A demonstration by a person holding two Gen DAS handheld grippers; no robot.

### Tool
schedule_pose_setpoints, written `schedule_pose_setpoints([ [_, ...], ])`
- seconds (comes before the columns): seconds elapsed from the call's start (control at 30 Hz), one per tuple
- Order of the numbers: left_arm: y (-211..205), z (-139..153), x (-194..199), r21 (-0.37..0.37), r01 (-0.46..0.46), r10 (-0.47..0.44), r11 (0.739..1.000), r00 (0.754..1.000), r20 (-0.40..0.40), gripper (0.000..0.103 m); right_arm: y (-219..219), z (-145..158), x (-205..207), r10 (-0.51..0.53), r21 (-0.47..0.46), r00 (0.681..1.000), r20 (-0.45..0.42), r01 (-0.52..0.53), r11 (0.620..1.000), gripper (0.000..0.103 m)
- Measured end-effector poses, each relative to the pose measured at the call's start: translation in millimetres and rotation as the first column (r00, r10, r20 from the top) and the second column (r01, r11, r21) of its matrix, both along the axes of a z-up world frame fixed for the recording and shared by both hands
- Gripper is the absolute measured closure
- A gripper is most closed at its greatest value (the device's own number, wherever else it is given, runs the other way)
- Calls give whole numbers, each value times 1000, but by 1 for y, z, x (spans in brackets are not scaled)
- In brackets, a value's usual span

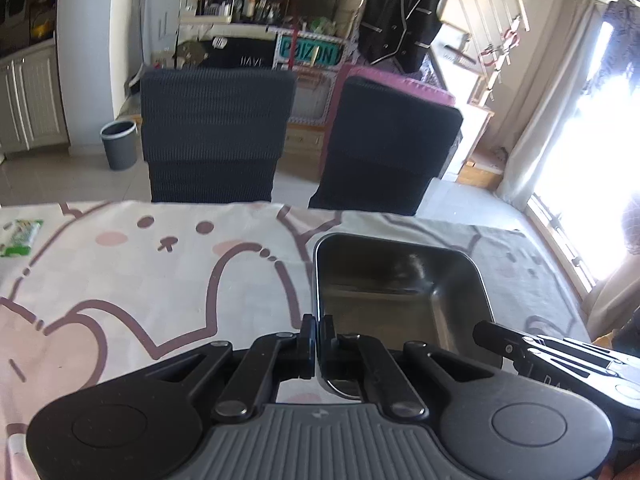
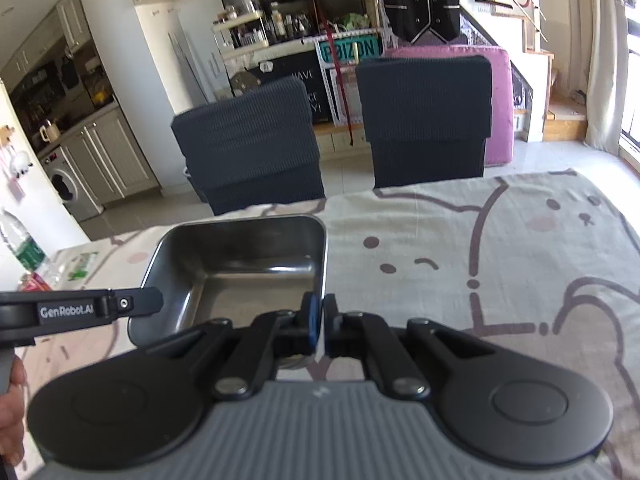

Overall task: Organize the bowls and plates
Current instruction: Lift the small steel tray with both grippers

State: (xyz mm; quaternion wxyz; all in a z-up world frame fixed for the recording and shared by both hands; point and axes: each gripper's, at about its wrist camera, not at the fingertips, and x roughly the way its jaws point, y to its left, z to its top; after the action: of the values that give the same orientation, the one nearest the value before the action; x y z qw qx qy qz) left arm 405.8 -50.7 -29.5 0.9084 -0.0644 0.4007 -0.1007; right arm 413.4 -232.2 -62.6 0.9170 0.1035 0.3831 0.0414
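A square stainless-steel bowl (image 1: 404,292) sits on the cartoon-print tablecloth (image 1: 140,280). My left gripper (image 1: 319,326) is shut on the bowl's left rim, one finger inside and one outside. My right gripper (image 2: 322,316) is shut on the right rim of the same bowl (image 2: 240,272). The right gripper shows at the bowl's right side in the left wrist view (image 1: 520,344). The left gripper shows at the bowl's left side in the right wrist view (image 2: 132,304). The bowl looks empty.
Two dark covered chairs (image 1: 216,136) (image 1: 388,148) stand at the table's far edge. A green packet (image 1: 20,236) lies at the far left of the table. A water bottle (image 2: 20,248) and small packets stand at the left in the right wrist view.
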Motion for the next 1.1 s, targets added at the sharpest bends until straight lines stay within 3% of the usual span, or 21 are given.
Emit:
schedule_pose_setpoints([
  [0.37, -17, 44, -61, -6, 39, -38, 999, 997, 72, 101, -19, 48, -71, -20, 24, 996, 83, 18, 1000, 99],
  [0.6, -26, 57, -98, -16, 86, -84, 996, 993, 86, 101, -32, 68, -123, -10, 20, 991, 130, 7, 1000, 98],
  [1.1, -45, 24, -165, -131, 178, -180, 975, 984, 2, 100, -51, 70, -201, -32, -31, 992, 123, 36, 999, 97],
])
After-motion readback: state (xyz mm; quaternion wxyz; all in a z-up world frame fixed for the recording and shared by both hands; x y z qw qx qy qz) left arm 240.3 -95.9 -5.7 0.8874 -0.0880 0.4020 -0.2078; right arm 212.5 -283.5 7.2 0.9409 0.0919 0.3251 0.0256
